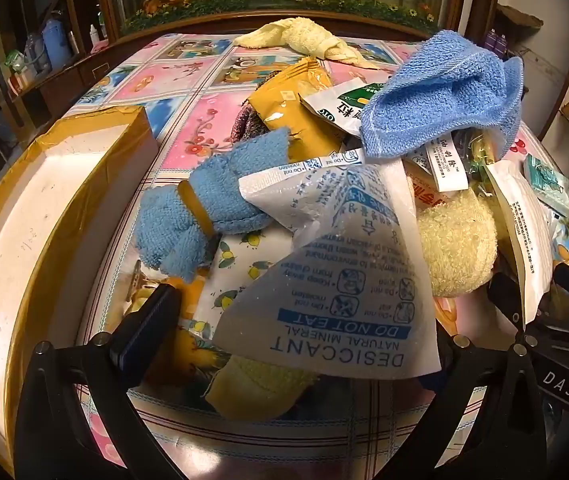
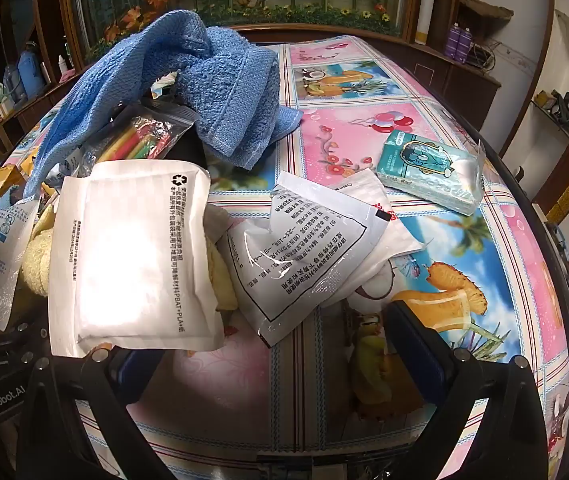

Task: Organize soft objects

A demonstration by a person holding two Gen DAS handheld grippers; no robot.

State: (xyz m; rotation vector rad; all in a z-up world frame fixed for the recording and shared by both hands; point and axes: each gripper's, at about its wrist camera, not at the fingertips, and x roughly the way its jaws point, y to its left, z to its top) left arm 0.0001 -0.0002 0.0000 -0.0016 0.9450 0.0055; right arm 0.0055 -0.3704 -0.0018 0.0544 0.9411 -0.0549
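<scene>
Patterned tablecloth [image 2: 364, 128] under heaped towels, packets; both grippers [image 1: 304, 320] [image 2: 268, 344] apart, seemingly empty.

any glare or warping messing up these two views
Right wrist view: glare washes out the middle of the white pouch, though its edge print stays legible. Left wrist view: no blown-out glare, desiccant packet text sharp. Both views: fisheye bends the table edges, corners go black.

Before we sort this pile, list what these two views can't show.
- Left wrist: the desiccant bag covers the yellow towel beneath it.
- Left wrist: the box is cut off by the left edge.
- Right wrist: the white pouch hides the pile behind it.
- Right wrist: the blue towel covers whatever lies under it.
</scene>
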